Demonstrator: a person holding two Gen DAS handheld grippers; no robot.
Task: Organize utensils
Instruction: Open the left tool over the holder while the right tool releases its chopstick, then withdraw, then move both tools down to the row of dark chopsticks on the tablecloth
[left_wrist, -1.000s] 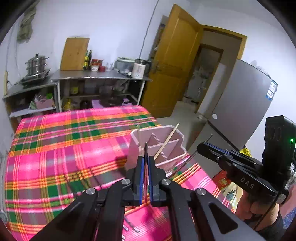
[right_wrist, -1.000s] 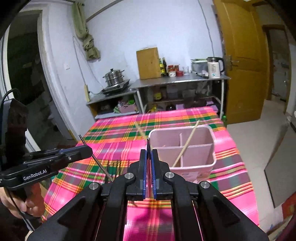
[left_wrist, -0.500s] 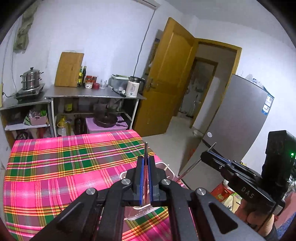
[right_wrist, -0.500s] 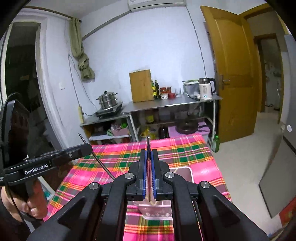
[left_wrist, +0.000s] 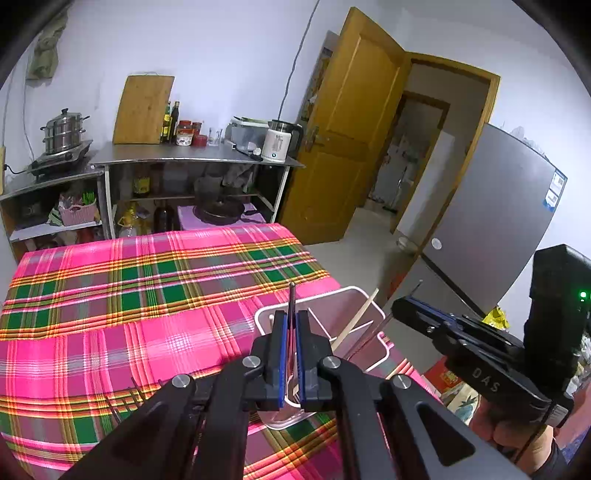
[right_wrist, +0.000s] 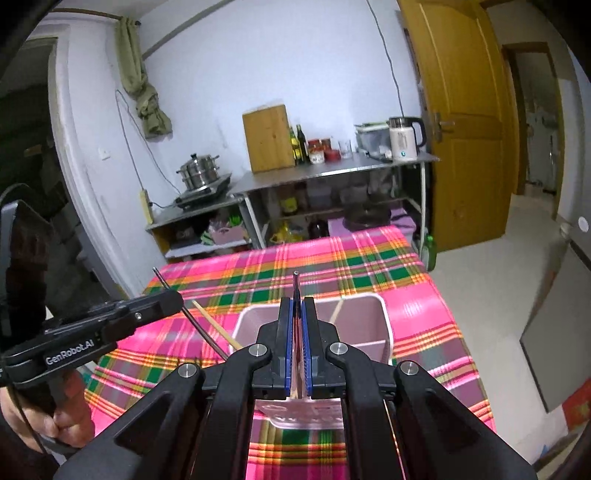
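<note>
A: Left tool (left_wrist: 290, 325) is clamped on a dark metal chopstick (left_wrist: 291, 295), right above the pink divided holder (left_wrist: 380, 317) on the plaid desk (left_wrist: 147, 295).

B: Right tool (right_wrist: 296, 314) pinches its own metal chopstick (right_wrist: 296, 284); a wooden chopstick (left_wrist: 356, 321) leans inside.
</note>
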